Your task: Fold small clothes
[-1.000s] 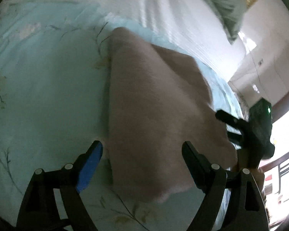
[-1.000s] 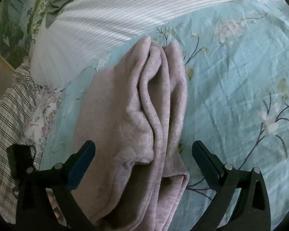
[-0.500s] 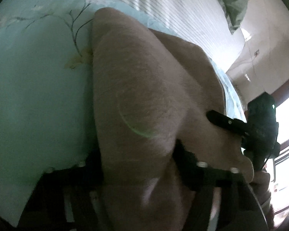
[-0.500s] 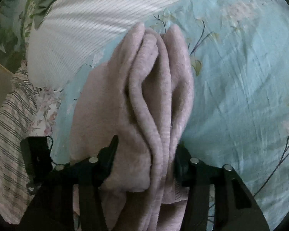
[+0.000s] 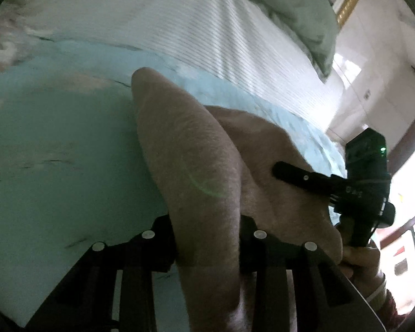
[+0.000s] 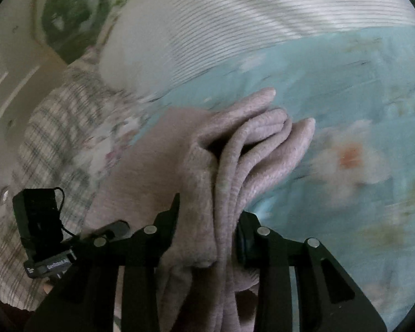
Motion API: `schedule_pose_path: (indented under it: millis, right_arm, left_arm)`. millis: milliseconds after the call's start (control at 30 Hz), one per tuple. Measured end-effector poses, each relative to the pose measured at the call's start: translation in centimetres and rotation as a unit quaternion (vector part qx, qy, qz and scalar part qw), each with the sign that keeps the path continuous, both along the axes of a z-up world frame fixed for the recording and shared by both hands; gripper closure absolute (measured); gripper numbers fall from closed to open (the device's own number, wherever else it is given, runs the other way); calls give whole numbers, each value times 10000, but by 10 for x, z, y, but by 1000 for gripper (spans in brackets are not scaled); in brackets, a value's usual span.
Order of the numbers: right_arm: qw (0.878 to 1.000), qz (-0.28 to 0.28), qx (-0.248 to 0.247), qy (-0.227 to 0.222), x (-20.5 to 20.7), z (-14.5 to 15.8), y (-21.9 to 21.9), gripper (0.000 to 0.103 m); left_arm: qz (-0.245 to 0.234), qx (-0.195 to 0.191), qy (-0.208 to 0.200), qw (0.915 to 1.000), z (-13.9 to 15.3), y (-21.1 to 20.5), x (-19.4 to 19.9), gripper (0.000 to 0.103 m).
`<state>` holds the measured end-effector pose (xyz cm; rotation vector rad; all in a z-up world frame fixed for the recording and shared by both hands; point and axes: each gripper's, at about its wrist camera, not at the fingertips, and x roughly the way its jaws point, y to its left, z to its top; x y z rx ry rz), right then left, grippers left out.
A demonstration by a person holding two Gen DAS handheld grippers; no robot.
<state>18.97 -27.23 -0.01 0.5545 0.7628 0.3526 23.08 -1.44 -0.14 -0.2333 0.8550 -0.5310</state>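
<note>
Garment: pinkish-mauve knit piece (image 6: pixel 235 166), folded into several layers, lying on the bed between both tongs; rounded fold ends point away from the camera.
Left tongs (image 5: pixel 207 238): pressed onto 1 thick fold of the garment (image 5: pixel 196 171); cloth fills the gap between the 2 fingers and bulges up over them.
Right tongs (image 6: pixel 207 227): pinching a bunched stack of layers; fabric spills down past the fingers toward the lens.
Right tongs seen from left view (image 5: pixel 304 177): 1 black finger lies across the garment's far edge, with the camera block and green LED behind it.
Left unit seen from right view (image 6: pixel 41 227): black housing with a cable, low left, beside the garment's other end.
Hand (image 5: pixel 359 260): part of a hand under the right tool's handle, low right in the left view.
Bedsheet (image 6: pixel 345 88): light blue, floral print, directly under the garment; blurred.
Striped cover (image 5: pixel 207 27): white ribbed fabric beyond the sheet.
Pillow (image 5: pixel 296 8): grey-green, at the far end of the bed.
Plaid cloth (image 6: pixel 58 127): checked fabric to the left of the garment, at the bed edge.
</note>
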Motion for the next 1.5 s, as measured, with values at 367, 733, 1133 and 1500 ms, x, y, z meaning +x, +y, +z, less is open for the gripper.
schedule_pose_path:
  millis: [367,733,1133,1500]
  right_arm:
    - [9973,364,109,625,6,-57,57,59]
    - [9985,-223,-500,-54,-10,8,43,48]
    - [9982,180,-438,368,38,-12,71,95]
    - [9976,-175,20,675,34,-39,38,83]
  left_arm:
    - [632,837,347,9939,-43,78,-53,61]
    - [811,804,-314,9930,-18,95,-99,54]
    - [-60,1530,-696,9857,-35,51,-152,54]
    - [-35,1799,-775,9806,-46,49,-157,55]
